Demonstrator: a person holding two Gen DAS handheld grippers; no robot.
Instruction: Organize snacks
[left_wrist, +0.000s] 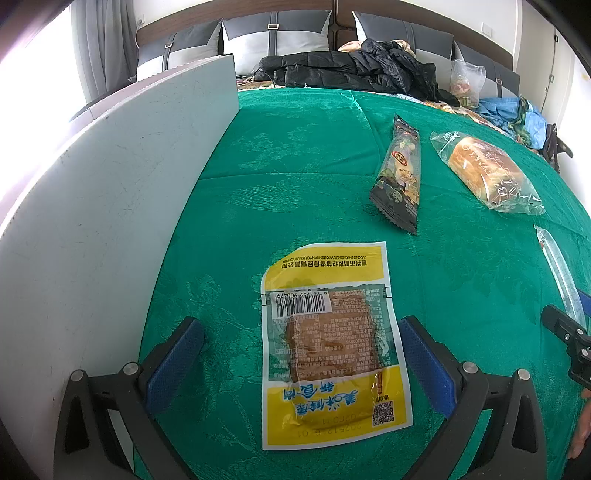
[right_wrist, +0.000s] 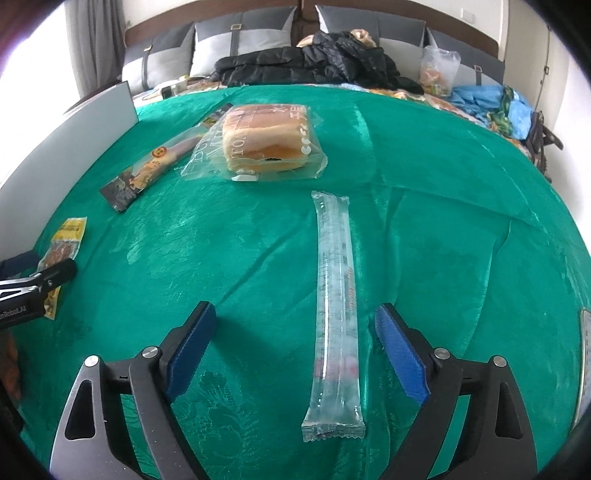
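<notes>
A flat yellow snack packet lies back side up on the green cloth, between the blue pads of my left gripper, which is open and not pressing it. A long clear stick packet lies lengthwise between the fingers of my right gripper, closer to the right pad; that gripper is open too. Farther back lie a dark snack bar and a bread bun in a clear bag. The right wrist view has the bun, the bar and the yellow packet at its left.
A white board stands upright along the cloth's left edge. Behind the cloth lie a black jacket, a clear plastic bag of items and blue fabric, with grey cushions behind them. The cloth is wrinkled at the right.
</notes>
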